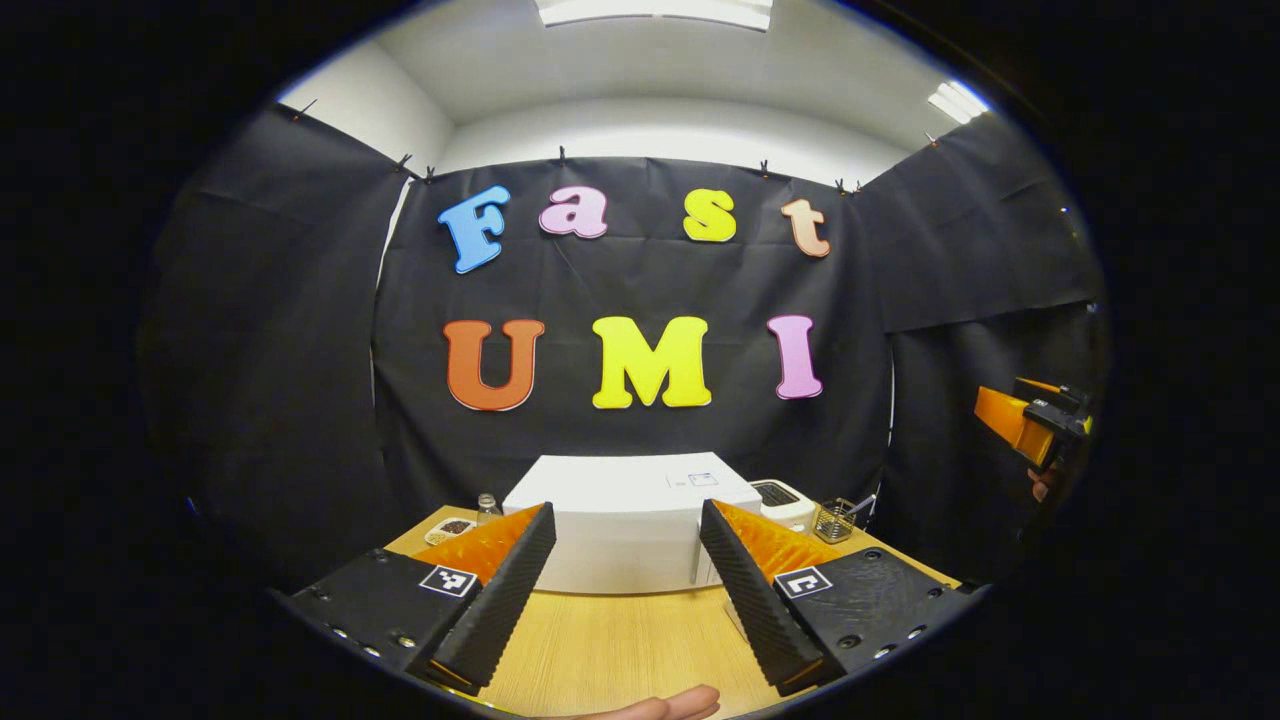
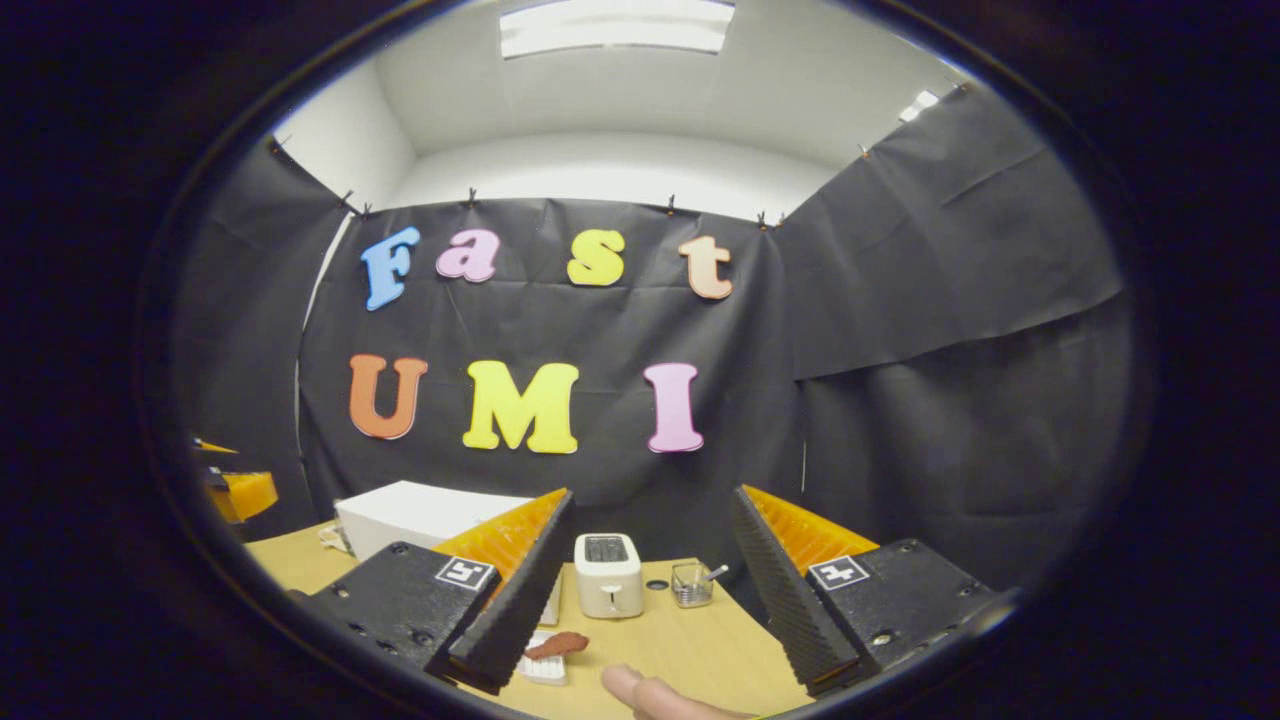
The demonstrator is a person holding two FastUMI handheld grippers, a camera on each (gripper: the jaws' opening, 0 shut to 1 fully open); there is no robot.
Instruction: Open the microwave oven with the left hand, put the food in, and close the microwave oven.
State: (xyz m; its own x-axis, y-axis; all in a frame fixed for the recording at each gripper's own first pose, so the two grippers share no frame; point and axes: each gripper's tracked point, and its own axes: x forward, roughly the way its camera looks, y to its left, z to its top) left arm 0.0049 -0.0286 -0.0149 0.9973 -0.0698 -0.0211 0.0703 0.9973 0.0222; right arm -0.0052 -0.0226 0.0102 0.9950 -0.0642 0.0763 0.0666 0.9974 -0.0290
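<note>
Jaws stood wide on both grippers, nothing held — task not yet begun.

The left gripper (image 1: 625,590) faced the closed microwave oven (image 1: 630,530) squarely, the oven lying dead ahead between its spread fingers, long axis across the view, well short of contact. The right gripper (image 2: 645,590) hovered over the wooden table (image 2: 690,650), the food (image 2: 557,645) (a reddish-brown piece on a small white tray) low beside its left finger, a toaster (image 2: 608,573) beyond. In my judgement the left stood nearer the door.

One microwave (image 1: 630,535), one toaster (image 2: 608,574), perhaps one jar (image 1: 487,508).
</note>
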